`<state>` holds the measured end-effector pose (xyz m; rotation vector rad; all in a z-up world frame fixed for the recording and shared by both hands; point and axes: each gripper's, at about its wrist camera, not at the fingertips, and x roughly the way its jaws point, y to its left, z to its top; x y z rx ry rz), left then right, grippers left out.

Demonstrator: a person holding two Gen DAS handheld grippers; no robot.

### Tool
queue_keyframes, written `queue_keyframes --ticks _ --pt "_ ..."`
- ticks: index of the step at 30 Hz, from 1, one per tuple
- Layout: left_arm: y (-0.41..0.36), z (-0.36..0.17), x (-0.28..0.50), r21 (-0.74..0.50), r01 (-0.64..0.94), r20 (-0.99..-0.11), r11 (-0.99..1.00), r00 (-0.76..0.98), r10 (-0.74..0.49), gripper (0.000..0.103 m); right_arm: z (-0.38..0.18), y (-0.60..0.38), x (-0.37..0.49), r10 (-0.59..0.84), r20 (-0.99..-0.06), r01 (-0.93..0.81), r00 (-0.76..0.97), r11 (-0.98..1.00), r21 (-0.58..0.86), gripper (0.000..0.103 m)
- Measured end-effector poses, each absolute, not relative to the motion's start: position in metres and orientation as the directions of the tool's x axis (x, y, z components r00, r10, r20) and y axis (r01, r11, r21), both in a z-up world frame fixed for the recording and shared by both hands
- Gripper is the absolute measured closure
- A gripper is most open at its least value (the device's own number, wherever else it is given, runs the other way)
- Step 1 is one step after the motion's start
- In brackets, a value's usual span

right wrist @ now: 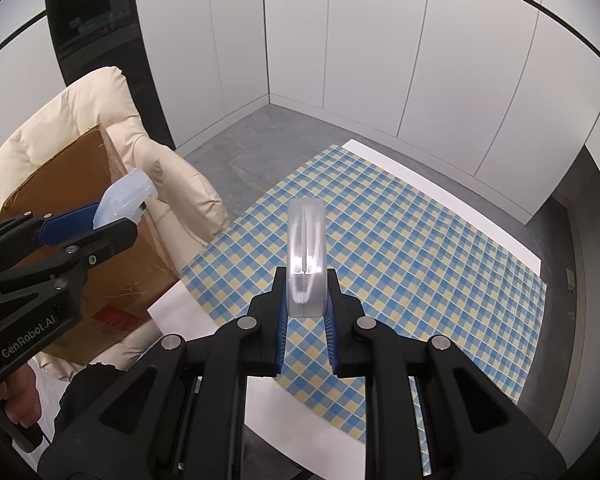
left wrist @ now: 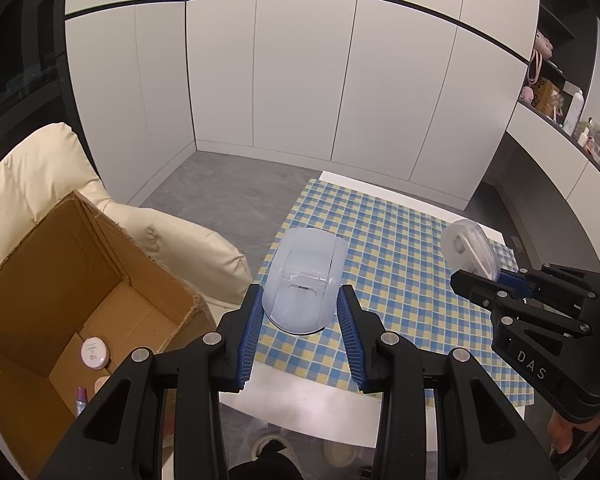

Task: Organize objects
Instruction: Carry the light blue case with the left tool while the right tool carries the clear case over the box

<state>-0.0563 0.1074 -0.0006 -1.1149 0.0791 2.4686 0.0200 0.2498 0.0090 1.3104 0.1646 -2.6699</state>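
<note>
White panelled cupboard doors fill the back of the room above a grey floor. A cream padded armchair is seen at the left, and an open cardboard box is set on its seat, leaning against the backrest. The white surface is covered over most of its top by a blue and yellow checked cloth, on which nothing else can be seen lying. A shelf with small items is visible at the far right of the left wrist view. The left gripper is held above the near edge of the surface, just beside the box; a pale blue translucent plastic case with a rounded end is clamped between its blue ribbed fingers, which are part way open and pressed on the case's two sides. The case is lifted clear of the cloth. The right gripper is held over the cloth, well apart from the box; its fingers are closed narrowly on a flat round translucent container, gripped on its two faces and seen edge-on, upright and clear of the cloth. In the left wrist view the same container shows its round face with a white piece inside. On the box floor a small round white compact is seen lying, and beside it, at the near edge, part of a pink item that cannot be identified. Part of a hand is seen on the left gripper's handle.
</note>
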Motion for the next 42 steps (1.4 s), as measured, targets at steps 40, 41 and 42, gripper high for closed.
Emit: queue_keyframes --ticks 40,41,42 --pt "-0.002 -0.007 -0.055 -0.124 -0.204 -0.724 -0.971 -0.650 0.229 0.066 0.006 0.136 0.015 -0.218 -0.791 0.386 -0.572 -0.922 -0.024 0.086" --pt "-0.004 -0.007 -0.054 -0.124 -0.199 -0.724 -0.972 -0.652 0.225 0.066 0.006 0.133 0.016 -0.220 -0.791 0.391 -0.571 -0.920 -0.027 0.087" --pt "-0.007 -0.007 -0.054 -0.123 -0.193 -0.724 -0.973 -0.654 0.221 0.066 0.006 0.129 0.016 -0.221 -0.791 0.396 -0.571 -0.918 -0.029 0.087"
